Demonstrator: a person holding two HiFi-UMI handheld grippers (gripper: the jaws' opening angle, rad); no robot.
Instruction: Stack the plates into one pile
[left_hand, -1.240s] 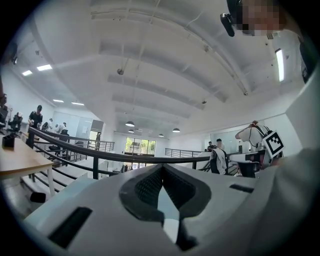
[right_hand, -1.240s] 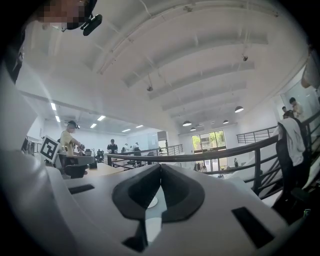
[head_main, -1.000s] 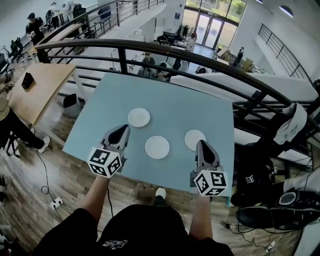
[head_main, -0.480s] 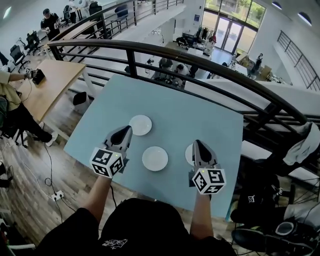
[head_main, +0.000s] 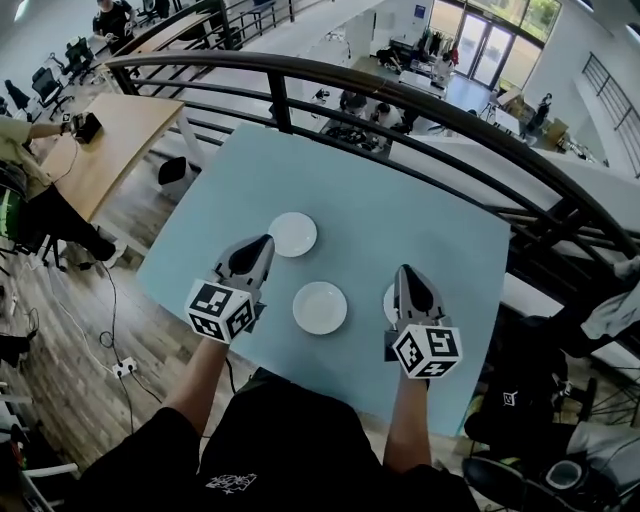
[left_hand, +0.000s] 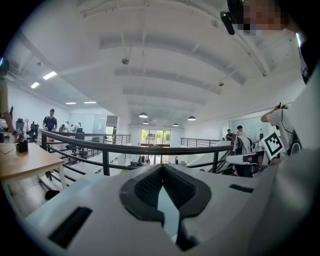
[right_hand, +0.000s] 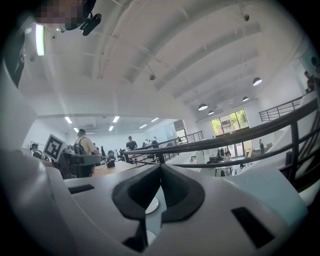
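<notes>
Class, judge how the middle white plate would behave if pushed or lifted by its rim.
The middle plate looks rigid and shallow, so it would probably slide flat on the smooth table rather than tip or roll. Its smooth white surface suggests a slippery rim, and possibly breakable ware.

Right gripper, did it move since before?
Yes. The right gripper has gone forward over the table: it now hides most of the right-hand plate, which showed almost whole beside its tip before.
</notes>
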